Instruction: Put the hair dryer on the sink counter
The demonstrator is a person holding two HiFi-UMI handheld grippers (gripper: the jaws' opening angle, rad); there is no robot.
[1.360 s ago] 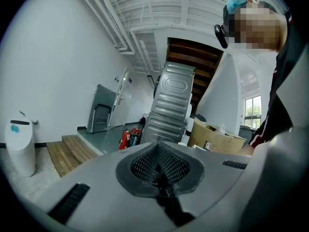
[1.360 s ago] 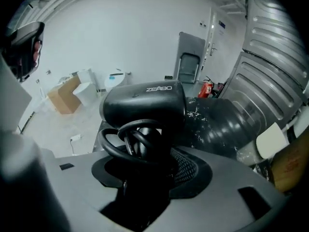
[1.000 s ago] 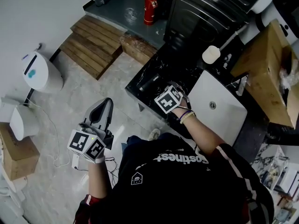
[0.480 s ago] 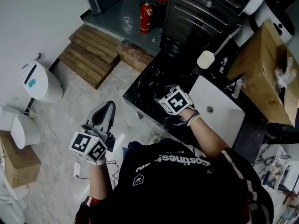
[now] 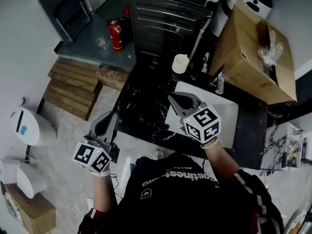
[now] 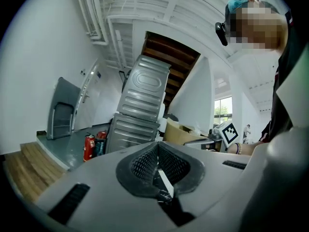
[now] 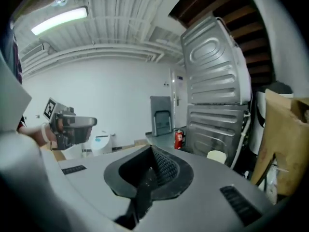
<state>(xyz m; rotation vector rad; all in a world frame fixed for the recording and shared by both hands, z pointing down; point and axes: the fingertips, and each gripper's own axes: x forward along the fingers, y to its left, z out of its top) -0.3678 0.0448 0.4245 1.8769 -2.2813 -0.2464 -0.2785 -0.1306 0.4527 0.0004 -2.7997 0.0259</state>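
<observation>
A dark shape that looks like the hair dryer (image 5: 152,125) lies on the black marble sink counter (image 5: 141,94), hard to make out against it. My right gripper (image 5: 171,97) hovers above the counter beside the white basin (image 5: 230,117), clear of the dark shape. Its jaws are shut with nothing between them, as the right gripper view also shows for the right gripper (image 7: 153,152). My left gripper (image 5: 111,117) hangs over the floor just left of the counter's front corner. It is shut and empty too, as the left gripper (image 6: 157,149) shows in its own view.
A large cardboard box (image 5: 248,48) sits behind the basin and a white cup (image 5: 180,63) at the counter's back. A ribbed metal appliance (image 5: 168,13) stands beyond, with a red fire extinguisher (image 5: 115,34) and wooden pallets (image 5: 73,89) to its left. A white bin (image 5: 29,126) is on the floor.
My right gripper has lifted off the counter, swung right towards the basin, and its jaws have gone from wide to shut. The left gripper has hardly moved.
</observation>
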